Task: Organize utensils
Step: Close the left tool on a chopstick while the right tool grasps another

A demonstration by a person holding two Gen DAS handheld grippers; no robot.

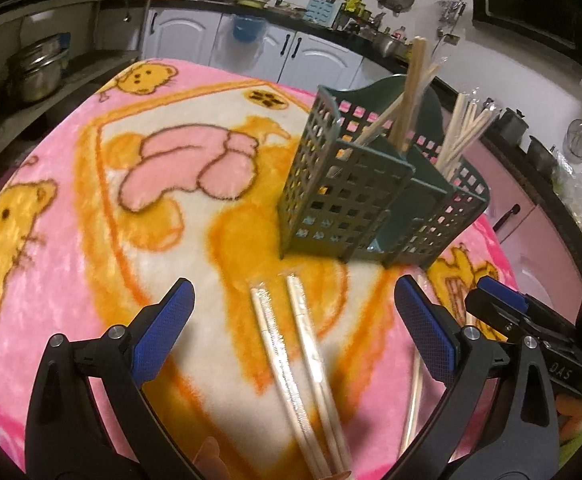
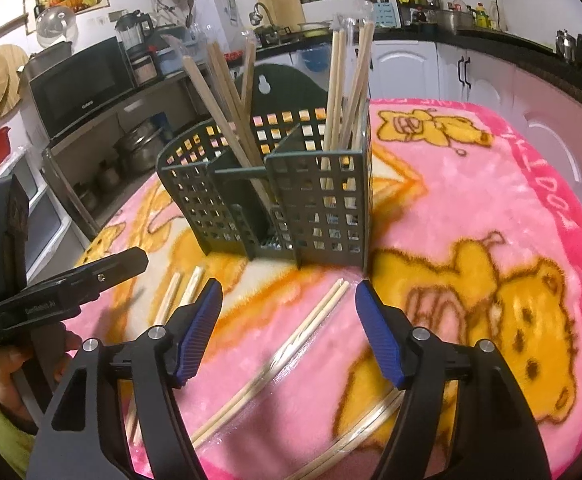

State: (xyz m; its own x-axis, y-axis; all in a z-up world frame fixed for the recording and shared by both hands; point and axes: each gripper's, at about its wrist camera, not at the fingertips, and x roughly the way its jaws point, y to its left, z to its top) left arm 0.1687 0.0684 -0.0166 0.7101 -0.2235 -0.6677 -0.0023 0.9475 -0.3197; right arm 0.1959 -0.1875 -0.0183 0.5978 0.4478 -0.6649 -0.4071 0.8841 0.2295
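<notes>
The left claw is standing wide above the blanket-covered counter, gripping nothing, its blue pads flanking a wrapped pair of chopsticks that is lying flat and pointing toward twelve o'clock. The dark green caddy is standing upright at about one o'clock from that claw, just past the chopstick tips, with more chopsticks leaning out of its left and right compartments. At four o'clock another thin stick is lying partly hidden under the claw's right finger.

The right claw is also hanging open and holding nothing, with a bare pair of chopsticks lying on the blanket between its fingers, slanting toward one o'clock. The caddy is sitting at twelve o'clock, close beyond them.
</notes>
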